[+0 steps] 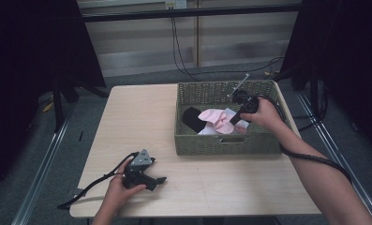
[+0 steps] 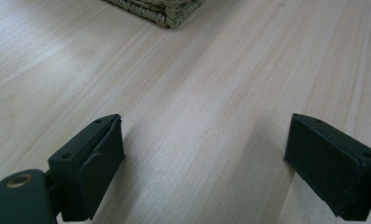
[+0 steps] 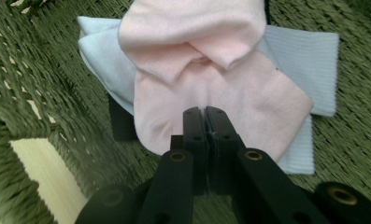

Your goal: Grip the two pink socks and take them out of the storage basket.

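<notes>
The right hand-held gripper (image 3: 205,112) is pinched together on one pink cloth (image 3: 211,70); beneath lie two pale-blue cloths (image 3: 314,56). The left hand-held gripper (image 2: 204,154) is spread wide above the counter (image 2: 197,93).

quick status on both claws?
Left claw: open, holding nothing, over the bare table.
Right claw: shut on the pink cloth in the basket.

A lab-like recording space; black curtains (image 1: 29,56) flank a pale wooden table (image 1: 141,126); behind the table, cables (image 1: 179,51) hang from a wall socket (image 1: 175,4); grey carpet (image 1: 141,77) lies beneath it.
</notes>
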Demonstrator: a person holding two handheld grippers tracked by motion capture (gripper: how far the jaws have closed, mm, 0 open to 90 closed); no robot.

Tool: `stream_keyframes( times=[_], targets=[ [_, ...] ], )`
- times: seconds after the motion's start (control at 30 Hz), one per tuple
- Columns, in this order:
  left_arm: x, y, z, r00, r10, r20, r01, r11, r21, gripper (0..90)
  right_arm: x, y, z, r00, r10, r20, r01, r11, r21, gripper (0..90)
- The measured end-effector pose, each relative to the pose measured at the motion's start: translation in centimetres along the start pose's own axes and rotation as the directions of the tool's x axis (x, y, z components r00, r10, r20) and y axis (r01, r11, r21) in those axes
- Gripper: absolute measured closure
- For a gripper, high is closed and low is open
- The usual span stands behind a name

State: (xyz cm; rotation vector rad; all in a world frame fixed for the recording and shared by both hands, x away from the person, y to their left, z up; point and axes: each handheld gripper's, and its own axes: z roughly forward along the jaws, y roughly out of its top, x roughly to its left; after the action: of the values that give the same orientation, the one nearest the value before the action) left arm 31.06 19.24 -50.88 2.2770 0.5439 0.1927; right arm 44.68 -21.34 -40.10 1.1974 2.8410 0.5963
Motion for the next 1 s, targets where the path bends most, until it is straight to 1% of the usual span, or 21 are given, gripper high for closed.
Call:
stream_keyframes(
  times=[0.03, 0.07, 0.2, 0.27, 0.3, 0.37, 0.53, 0.67, 0.7, 0.77, 0.9, 1.0],
  targets=[
    [0.0, 0.0, 0.0, 1.0000, 0.000, 0.000, 0.000, 1.0000, 0.000, 11.1, -0.1, -0.2, -0.5, 1.0000, -0.006, 0.005, 0.006, 1.000, 0.006, 87.6],
    [0.0, 0.0, 0.0, 1.0000, 0.000, 0.000, 0.000, 1.0000, 0.000, 11.1, -0.1, -0.2, -0.5, 1.0000, -0.006, 0.005, 0.006, 1.000, 0.006, 87.6],
    [0.0, 0.0, 0.0, 1.0000, 0.000, 0.002, 0.000, 1.0000, -0.002, 11.1, -0.3, -0.6, -1.7, 1.0000, 0.003, 0.009, -0.003, 1.000, -0.006, 87.6],
    [0.0, 0.0, 0.0, 1.0000, 0.000, 0.002, 0.000, 1.0000, -0.002, 11.1, -0.4, -0.7, -1.9, 1.0000, 0.005, 0.008, -0.005, 1.000, -0.008, 87.6],
    [0.0, 0.0, 0.0, 1.0000, 0.000, 0.001, 0.000, 1.0000, -0.002, 11.1, -0.5, -0.8, -2.5, 0.9999, 0.006, 0.013, -0.005, 1.000, -0.018, 87.6],
    [0.0, 0.0, 0.0, 1.0000, 0.000, 0.001, 0.000, 1.0000, -0.002, 11.1, -0.5, -0.8, -3.1, 0.9999, 0.002, 0.012, -0.002, 1.000, -0.021, 87.6],
    [0.0, 0.0, 0.0, 1.0000, 0.000, 0.001, 0.000, 1.0000, -0.002, 11.1, -0.6, -0.7, -4.5, 0.9999, -0.001, 0.015, 0.001, 0.999, -0.032, 87.6],
    [0.0, 0.0, 0.0, 1.0000, 0.000, 0.001, 0.000, 1.0000, -0.003, 11.1, -0.6, -0.6, -5.1, 0.9999, 0.002, 0.016, -0.001, 0.999, -0.037, 87.6],
    [0.0, 0.0, 0.0, 1.0000, 0.000, 0.001, 0.000, 1.0000, -0.002, 11.1, -0.5, -0.5, -5.6, 0.9998, -0.001, 0.019, 0.001, 0.999, -0.039, 87.7],
    [0.0, 0.0, 0.0, 1.0000, -0.001, 0.001, 0.001, 1.0000, -0.002, 11.1, -0.4, -0.5, -6.0, 0.9998, -0.005, 0.022, 0.006, 0.999, -0.043, 87.7],
    [0.0, 0.0, 0.0, 1.0000, 0.000, 0.001, 0.000, 1.0000, -0.001, 11.1, -0.3, -0.3, -7.1, 0.9997, -0.007, 0.022, 0.008, 0.999, -0.042, 87.7],
    [0.0, 0.0, 0.0, 1.0000, 0.000, 0.001, 0.000, 1.0000, -0.002, 11.1, -0.2, -0.1, -7.5, 0.9997, -0.011, 0.024, 0.012, 0.999, -0.035, 87.6]
  ],
)
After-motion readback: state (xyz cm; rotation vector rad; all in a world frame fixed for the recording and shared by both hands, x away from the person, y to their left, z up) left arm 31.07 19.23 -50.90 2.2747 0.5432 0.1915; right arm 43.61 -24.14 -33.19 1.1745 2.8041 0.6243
